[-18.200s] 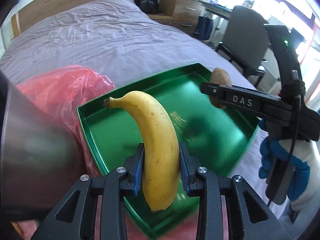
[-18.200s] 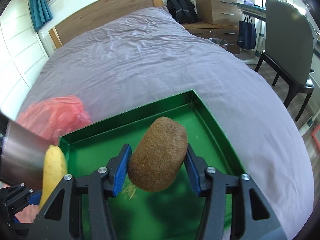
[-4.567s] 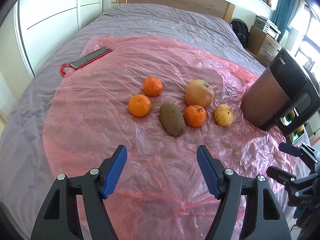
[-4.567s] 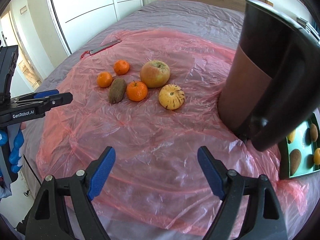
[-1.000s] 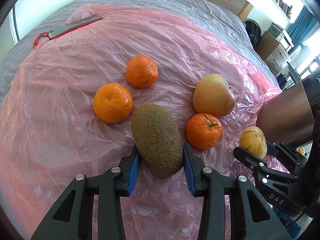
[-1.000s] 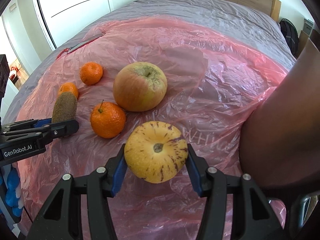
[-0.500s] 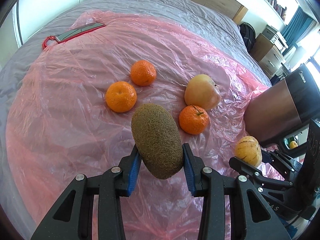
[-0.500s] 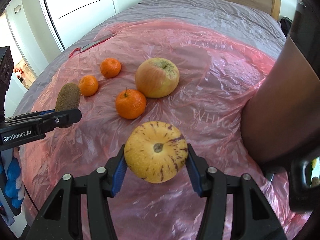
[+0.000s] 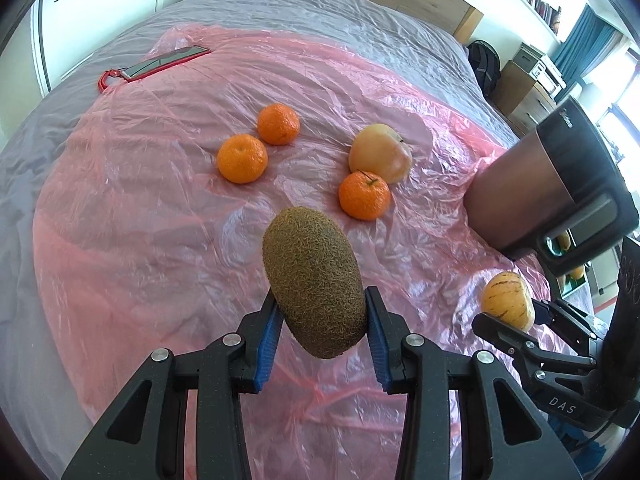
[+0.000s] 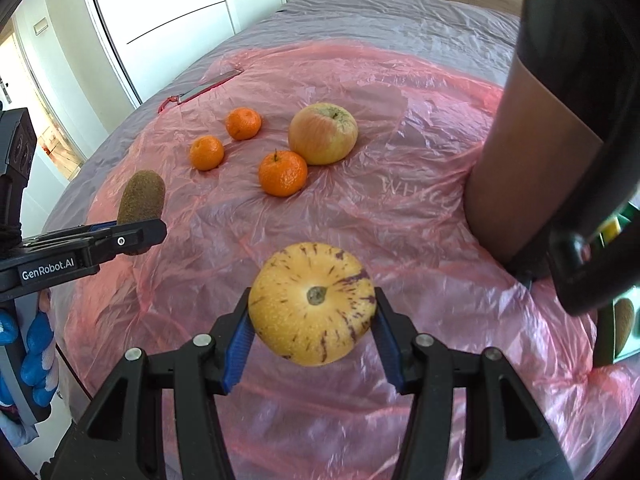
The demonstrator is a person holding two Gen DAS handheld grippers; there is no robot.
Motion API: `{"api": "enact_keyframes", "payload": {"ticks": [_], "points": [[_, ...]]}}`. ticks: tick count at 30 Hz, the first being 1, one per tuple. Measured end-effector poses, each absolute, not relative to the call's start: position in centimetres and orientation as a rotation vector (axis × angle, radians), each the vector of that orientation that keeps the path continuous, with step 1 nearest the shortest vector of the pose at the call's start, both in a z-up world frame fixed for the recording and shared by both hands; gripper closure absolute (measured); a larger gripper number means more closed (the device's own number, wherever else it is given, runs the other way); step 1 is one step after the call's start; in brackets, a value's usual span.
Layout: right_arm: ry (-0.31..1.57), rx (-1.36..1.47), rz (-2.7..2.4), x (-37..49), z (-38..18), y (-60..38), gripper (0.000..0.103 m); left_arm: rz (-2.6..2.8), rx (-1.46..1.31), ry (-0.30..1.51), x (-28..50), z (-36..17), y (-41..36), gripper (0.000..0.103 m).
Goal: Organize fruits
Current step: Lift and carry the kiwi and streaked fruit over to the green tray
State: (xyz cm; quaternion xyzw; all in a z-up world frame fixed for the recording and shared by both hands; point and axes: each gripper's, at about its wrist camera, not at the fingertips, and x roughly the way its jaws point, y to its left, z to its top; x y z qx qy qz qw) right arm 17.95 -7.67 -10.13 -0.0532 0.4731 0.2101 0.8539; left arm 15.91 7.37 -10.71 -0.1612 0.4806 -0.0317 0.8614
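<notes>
right gripper (image 10: 312, 338) | clamps yellow striped fruit (image 10: 312, 304) | above pink sheet (image 10: 400, 208)

Kiwi (image 10: 141, 200): lower part hidden behind the left tongs (image 10: 132, 236).
Striped yellow fruit (image 9: 507, 300): lower edge covered by the right tongs (image 9: 516, 320).
Dark appliance (image 10: 560, 140): top and right side cut off by the picture's edge.
Green tray (image 10: 624, 340): only a sliver visible behind the appliance; contents too small to tell.
Gloved hand (image 10: 34, 360): cut off at the left edge.

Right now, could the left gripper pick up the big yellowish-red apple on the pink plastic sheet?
Probably not yet: the left gripper is shut on a fuzzy brown kiwi. The path to the apple looks free, but the jaws are occupied.
</notes>
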Motion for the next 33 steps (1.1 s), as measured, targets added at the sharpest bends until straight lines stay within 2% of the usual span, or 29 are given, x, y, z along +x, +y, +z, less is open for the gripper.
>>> {"api": "enact_keyframes", "payload": {"ticks": [33], "points": [[0.914, 0.022, 0.293, 8.4, -6.1, -20.2, 0.061, -0.233, -0.201, 0.969, 8.2, -5.6, -3.3, 0.068]]}}
